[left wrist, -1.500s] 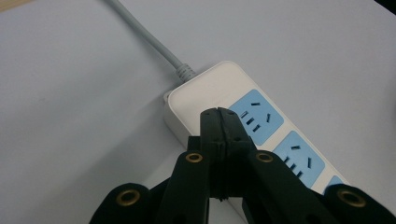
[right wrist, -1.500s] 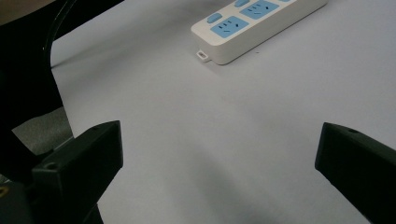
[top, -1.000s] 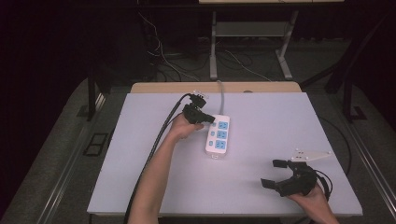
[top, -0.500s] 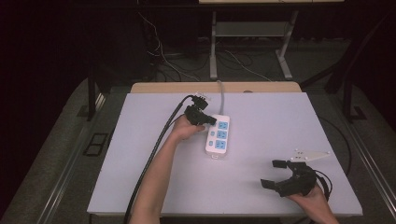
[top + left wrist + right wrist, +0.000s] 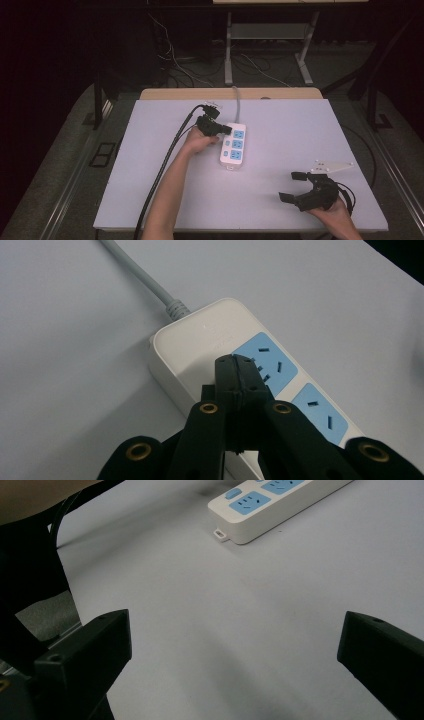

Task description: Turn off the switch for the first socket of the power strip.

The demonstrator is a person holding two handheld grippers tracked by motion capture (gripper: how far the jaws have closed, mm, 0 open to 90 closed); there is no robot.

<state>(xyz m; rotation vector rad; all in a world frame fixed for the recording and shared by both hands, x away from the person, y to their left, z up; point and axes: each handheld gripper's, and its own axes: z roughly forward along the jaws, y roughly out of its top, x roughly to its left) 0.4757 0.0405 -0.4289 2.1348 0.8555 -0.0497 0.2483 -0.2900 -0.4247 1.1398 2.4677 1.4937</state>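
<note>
The pale grey, flat-topped rectangular desk (image 5: 280, 200) with a wooden strip along its far edge filled the middle of the high view. A white plastic power strip with blue sockets (image 5: 233, 146) lay flat on it near centre, its grey cord (image 5: 235, 95) running off the far edge.

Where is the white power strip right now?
In the high view the power strip lies near the table's middle, with the left gripper, jaws shut, over its far end.
</note>
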